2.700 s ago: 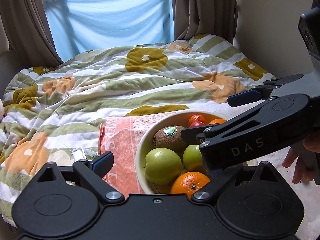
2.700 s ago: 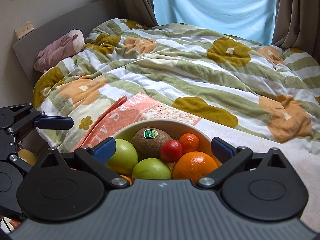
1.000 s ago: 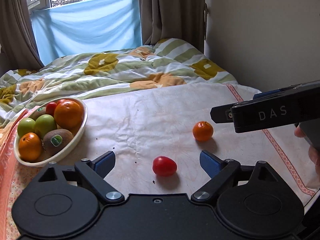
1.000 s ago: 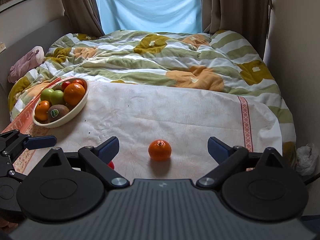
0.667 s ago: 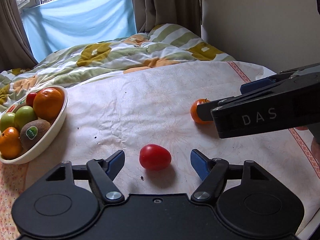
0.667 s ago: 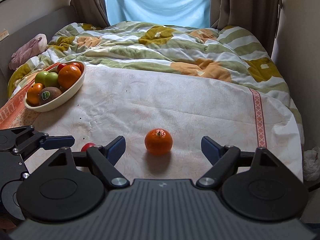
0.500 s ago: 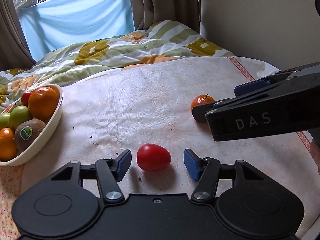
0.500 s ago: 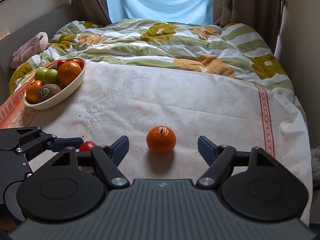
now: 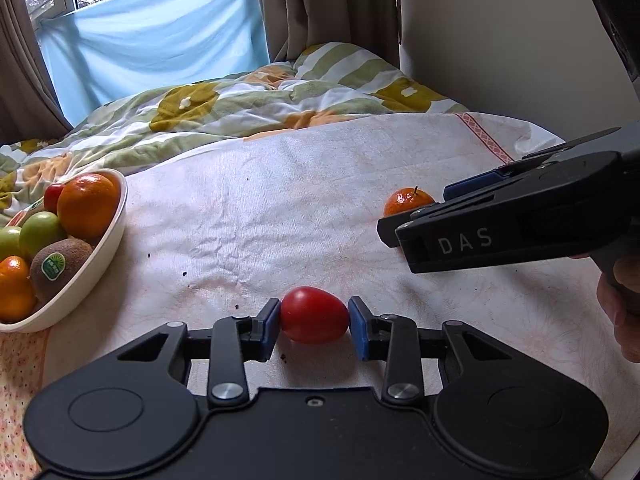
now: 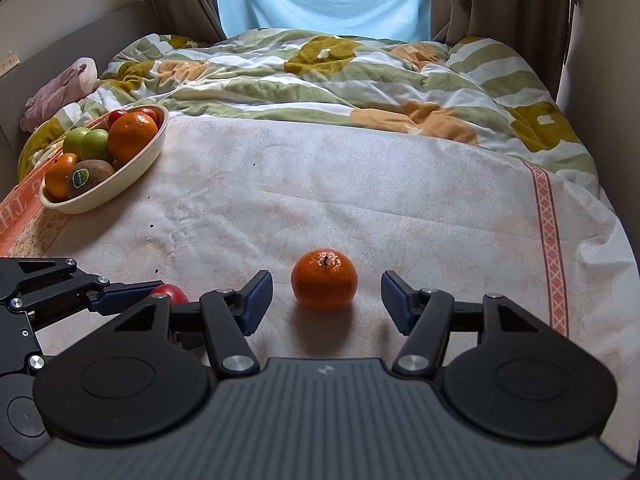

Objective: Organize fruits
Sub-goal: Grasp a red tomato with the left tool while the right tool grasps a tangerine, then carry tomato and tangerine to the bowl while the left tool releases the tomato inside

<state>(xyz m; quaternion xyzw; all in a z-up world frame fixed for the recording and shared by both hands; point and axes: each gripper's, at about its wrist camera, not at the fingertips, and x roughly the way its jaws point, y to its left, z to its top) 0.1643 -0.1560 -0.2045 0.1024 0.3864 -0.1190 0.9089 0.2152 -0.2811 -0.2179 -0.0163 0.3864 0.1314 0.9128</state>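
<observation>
Pinching the red tomato (image 9: pixel 314 315) on the white cloth (image 9: pixel 280 208), the left tool (image 9: pixel 314 322) contrasts with the right tool (image 10: pixel 326 298), spread around the tangerine (image 10: pixel 324 285).

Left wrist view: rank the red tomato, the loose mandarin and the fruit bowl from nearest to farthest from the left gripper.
1. Red tomato: between the left gripper's pads.
2. Loose mandarin: ahead to the right, partly behind the right gripper.
3. Fruit bowl: far left; too close to call against the mandarin.

Left gripper (image 9: pixel 314 322) jaws are clamped on the red tomato (image 9: pixel 314 314); right gripper (image 10: pixel 326 300) jaws are spread wide, low over the bed.
</observation>
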